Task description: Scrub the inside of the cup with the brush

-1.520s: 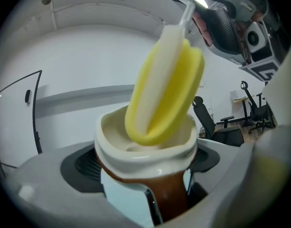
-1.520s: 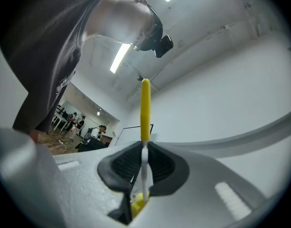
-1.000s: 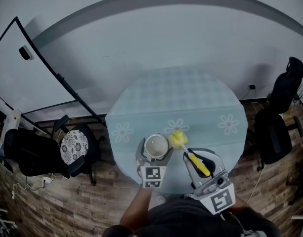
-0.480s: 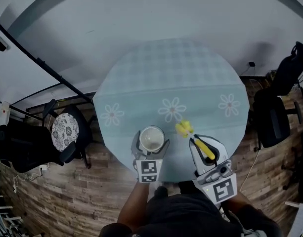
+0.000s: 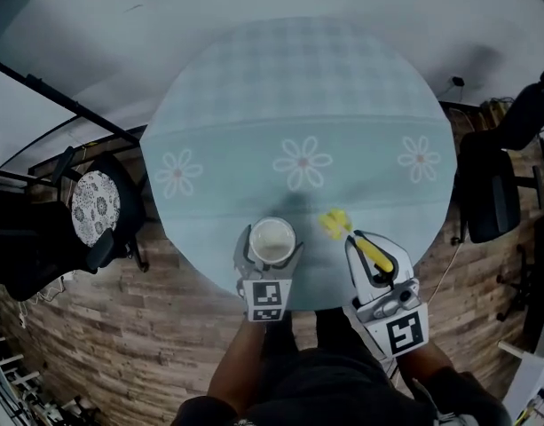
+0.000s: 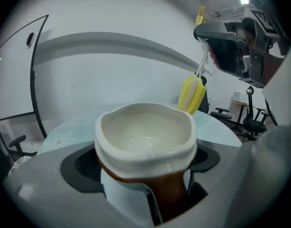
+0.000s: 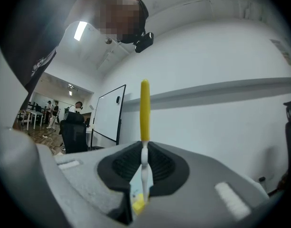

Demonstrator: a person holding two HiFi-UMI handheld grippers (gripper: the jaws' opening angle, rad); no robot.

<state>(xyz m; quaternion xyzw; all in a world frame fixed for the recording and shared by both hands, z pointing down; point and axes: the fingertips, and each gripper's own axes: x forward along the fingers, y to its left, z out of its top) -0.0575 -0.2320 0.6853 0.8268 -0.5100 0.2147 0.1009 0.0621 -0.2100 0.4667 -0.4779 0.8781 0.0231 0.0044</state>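
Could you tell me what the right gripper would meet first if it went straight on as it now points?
Apart from the brush clamped crosswise in its jaws, the right gripper seems to have a free way up to the white wall, though depth is hard to judge.

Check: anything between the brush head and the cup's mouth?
Nothing visible. The brush head is just right of the cup, apart from it, with only bare tablecloth showing between. The cup's mouth is open and empty.
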